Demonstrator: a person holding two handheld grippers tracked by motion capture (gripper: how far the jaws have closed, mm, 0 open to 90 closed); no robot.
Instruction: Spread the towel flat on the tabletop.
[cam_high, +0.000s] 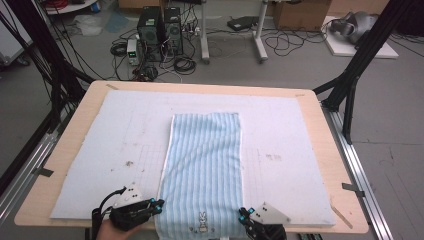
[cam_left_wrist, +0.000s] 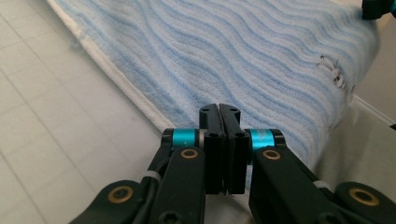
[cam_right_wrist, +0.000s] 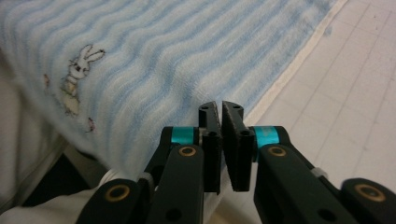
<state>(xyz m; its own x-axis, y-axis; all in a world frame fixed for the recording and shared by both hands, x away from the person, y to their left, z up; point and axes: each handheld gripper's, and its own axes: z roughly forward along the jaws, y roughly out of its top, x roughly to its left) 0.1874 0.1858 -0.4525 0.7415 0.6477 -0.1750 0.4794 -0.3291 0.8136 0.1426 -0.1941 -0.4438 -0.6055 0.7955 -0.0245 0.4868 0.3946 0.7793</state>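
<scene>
Where towel (cam_high: 205, 170) lies—tongs (cam_left_wrist: 219, 109) closed.

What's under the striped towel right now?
The blue striped towel lies on the white mat, which covers the wooden table. Its near end hangs over the table edge. Whatever may lie beneath the cloth itself is hidden.

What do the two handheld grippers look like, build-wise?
Both match: left gripper and right gripper have flat black jaws, teal collars and brass-coloured pivot rings on black linkage arms. From above, each carries a grey three-cornered plate; a black cable loops off the left one.
</scene>
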